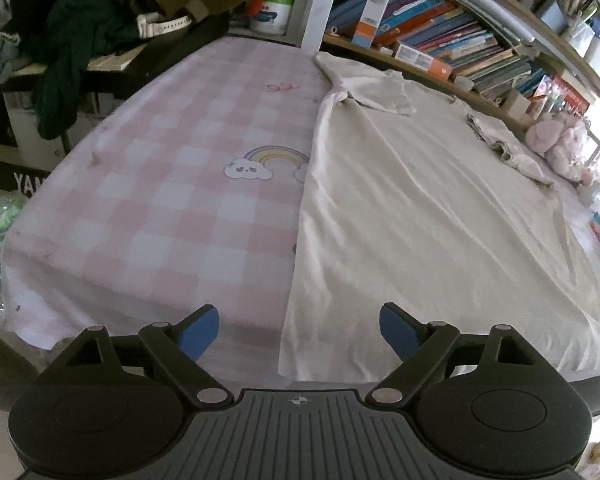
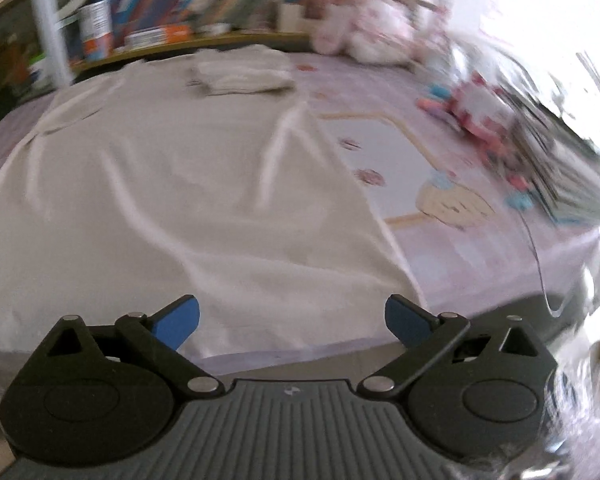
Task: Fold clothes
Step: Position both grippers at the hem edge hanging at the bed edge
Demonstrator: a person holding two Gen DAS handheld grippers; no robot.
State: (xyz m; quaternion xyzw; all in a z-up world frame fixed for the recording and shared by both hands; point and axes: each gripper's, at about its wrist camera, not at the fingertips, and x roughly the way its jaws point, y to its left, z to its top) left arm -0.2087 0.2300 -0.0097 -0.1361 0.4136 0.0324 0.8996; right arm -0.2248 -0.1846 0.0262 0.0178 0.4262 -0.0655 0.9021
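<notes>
A large cream garment point(image 1: 412, 216) lies spread flat on the bed, its hem at the near edge and a short sleeve folded in at the far end. The same cream garment point(image 2: 172, 184) fills the left and middle of the blurred right wrist view. My left gripper point(image 1: 299, 330) hovers open above the garment's near left hem corner, blue pads wide apart, holding nothing. Over the near right part of the hem, my right gripper point(image 2: 292, 322) is also open and empty. A small stack of folded pale cloth point(image 2: 244, 70) rests at the garment's far end.
The bed has a pink checked sheet point(image 1: 148, 208) with a rainbow print. A shelf of books point(image 1: 452, 40) runs along the far side. Dark clothes point(image 1: 72, 48) hang off a desk at the left. Pink plush toys point(image 1: 556, 140) and other toys point(image 2: 484, 120) sit at the right.
</notes>
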